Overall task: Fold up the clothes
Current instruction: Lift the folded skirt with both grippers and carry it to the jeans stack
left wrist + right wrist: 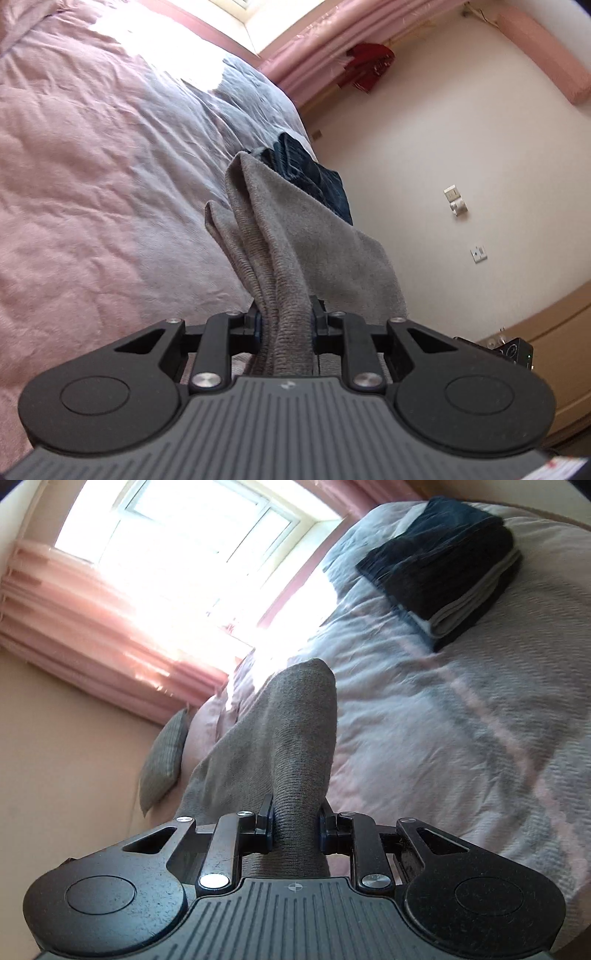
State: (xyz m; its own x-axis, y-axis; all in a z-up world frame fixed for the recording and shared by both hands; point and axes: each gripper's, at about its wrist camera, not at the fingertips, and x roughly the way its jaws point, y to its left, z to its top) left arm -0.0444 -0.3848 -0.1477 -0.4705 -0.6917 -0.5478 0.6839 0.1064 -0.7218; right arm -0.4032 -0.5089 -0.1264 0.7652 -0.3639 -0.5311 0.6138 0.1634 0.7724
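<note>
**Ana:** Grey knit, soft and ribbed at the edge. That's the garment [295,236] both tools have hold of, and it's up in the air over the bed [92,166], not lying on it.

**Ben:** How is each one holding it?

**Ana:** The left gripper [284,317] has its two fingers pressed in on a bunched roll of the fabric, with the ribbed hem running back between them toward the camera. The right gripper [295,819] is the same: pads closed against a thick fold of that knit, no gap showing either side.

**Ben:** Why lifted like that?

**Ana:** My guess is that two separated pinch points let the cloth hang and straighten under its own weight, so it can be laid flat or doubled over cleanly. In the left view the loose part drapes away past the bed's edge; in the right view it rises into a rounded hump ahead of the fingers.

**Ben:** Any basket or drawer for the finished things?

**Ana:** None that I can see. The nearest thing to a holding place is the bed itself: a folded stack [443,565] sits on the pale pink and grey quilt [461,720], well apart from the knit, with dark blue cloth on top and lighter layers showing at its edge. I'd read that as the done pile.

**Ben:** Anything else round about?

**Ana:** A grey cushion [162,757] leans beside the bed, pink curtains [92,627] hang at the bright window [192,528], and something red [369,66] hangs by the wall.
</note>
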